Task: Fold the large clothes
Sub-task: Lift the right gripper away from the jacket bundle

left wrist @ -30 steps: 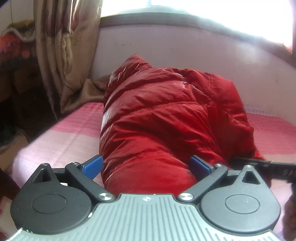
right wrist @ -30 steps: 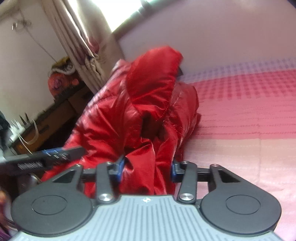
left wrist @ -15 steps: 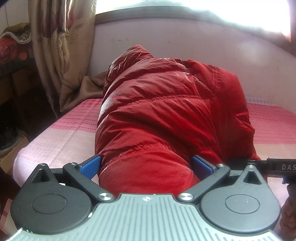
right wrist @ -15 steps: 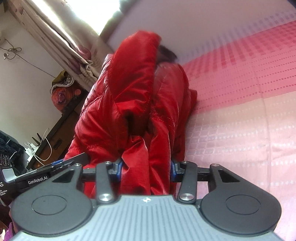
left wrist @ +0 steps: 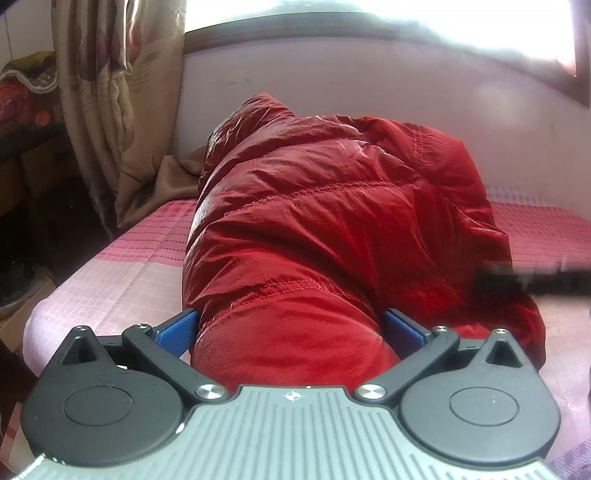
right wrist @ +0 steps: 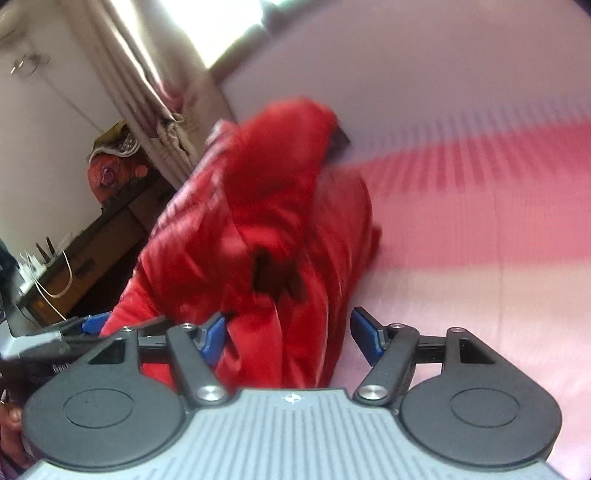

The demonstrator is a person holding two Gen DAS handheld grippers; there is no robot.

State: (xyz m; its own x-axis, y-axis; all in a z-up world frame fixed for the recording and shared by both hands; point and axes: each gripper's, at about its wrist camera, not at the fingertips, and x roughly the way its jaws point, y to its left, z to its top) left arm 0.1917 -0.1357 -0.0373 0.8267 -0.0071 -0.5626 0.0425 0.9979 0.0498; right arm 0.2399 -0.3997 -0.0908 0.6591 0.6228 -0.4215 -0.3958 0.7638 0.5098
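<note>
**Right fingers let go of the red jacket**

Since the earlier frames the right gripper (right wrist: 288,334) has just been opening: its blue fingers (right wrist: 365,334), which pinched a fold of red fabric half a second ago, now stand apart. The fabric still lies between them, against the left-hand pad, while the right-hand pad is clear of it with pink bedding showing in the gap. The right wrist view is smeared by motion. In the left wrist view the scene is much as it was.

The bed (left wrist: 122,273), covered in a pink checked sheet, fills the lower part of both views and runs up to a pale wall under a bright window (left wrist: 332,14). A beige curtain (left wrist: 110,110) hangs at the left, its hem bunched on the bed's far corner.

The red jacket (left wrist: 332,229), a puffy quilted garment, lies heaped along the bed from the wall toward the cameras, near the curtain side.

The left gripper (left wrist: 290,328) has its fingers (left wrist: 177,330) spread wide around the near end of the jacket; the padded bulk fills the gap and touches both pads, so it appears gripped, though how firmly I cannot tell.

A dark wooden cabinet (right wrist: 92,254) with white cables stands beyond the bed in the right wrist view.
</note>
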